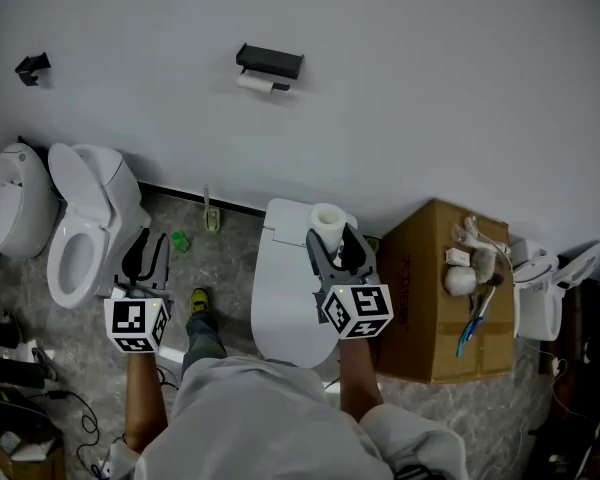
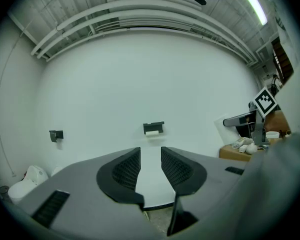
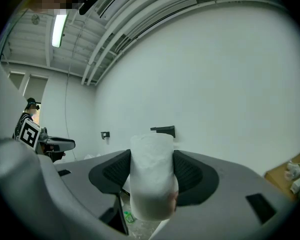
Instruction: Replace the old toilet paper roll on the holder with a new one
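Right gripper [image 3: 151, 159] clamps new toilet paper roll [image 1: 327, 218] by its sides. Judged light, soft, crushable: keep squeeze gentle. Left gripper [image 2: 150, 159] parted, empty.

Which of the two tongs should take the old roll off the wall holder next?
Left, I'd say. The left tongs stand open and empty, with the holder and old roll straight ahead of them. The right tongs are clamped on the new roll, so they are busy.

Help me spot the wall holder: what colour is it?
The holder is black; head view shows it best.
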`<action>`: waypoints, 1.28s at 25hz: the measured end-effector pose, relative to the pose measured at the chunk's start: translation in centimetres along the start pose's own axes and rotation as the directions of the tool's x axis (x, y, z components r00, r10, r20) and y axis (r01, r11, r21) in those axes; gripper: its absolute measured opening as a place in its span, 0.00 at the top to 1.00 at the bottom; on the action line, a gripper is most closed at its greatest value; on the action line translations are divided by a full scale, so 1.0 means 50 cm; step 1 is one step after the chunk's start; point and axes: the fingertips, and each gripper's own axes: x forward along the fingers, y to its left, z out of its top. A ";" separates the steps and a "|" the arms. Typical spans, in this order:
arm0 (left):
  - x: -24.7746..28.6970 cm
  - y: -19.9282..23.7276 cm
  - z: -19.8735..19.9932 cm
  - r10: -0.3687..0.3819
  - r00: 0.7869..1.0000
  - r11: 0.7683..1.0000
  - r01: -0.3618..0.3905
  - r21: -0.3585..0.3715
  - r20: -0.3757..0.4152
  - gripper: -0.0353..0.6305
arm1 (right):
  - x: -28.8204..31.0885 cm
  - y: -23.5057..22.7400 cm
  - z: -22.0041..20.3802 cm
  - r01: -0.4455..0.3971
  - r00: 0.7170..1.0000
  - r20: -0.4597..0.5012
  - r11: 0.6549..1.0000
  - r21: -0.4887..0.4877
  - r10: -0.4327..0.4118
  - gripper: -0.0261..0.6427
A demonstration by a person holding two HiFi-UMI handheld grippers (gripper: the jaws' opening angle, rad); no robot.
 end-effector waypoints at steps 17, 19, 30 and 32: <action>0.345 0.241 -0.039 -0.161 0.983 0.987 0.158 -0.036 -0.094 0.74 | 0.351 0.014 0.005 0.150 0.986 -0.081 0.988 0.038 -0.146 0.56; 0.387 0.272 -0.042 -0.181 0.978 0.983 0.178 -0.038 -0.101 0.74 | 0.391 0.019 0.009 0.167 0.983 -0.084 0.985 0.038 -0.163 0.56; 0.578 0.351 -0.035 -0.313 0.943 0.950 0.312 -0.020 -0.110 0.74 | 0.539 0.012 0.030 0.278 0.959 -0.080 0.960 0.046 -0.274 0.56; 0.604 0.354 -0.032 -0.336 0.936 0.941 0.337 -0.012 -0.107 0.74 | 0.551 0.007 0.032 0.302 0.951 -0.079 0.952 0.045 -0.298 0.56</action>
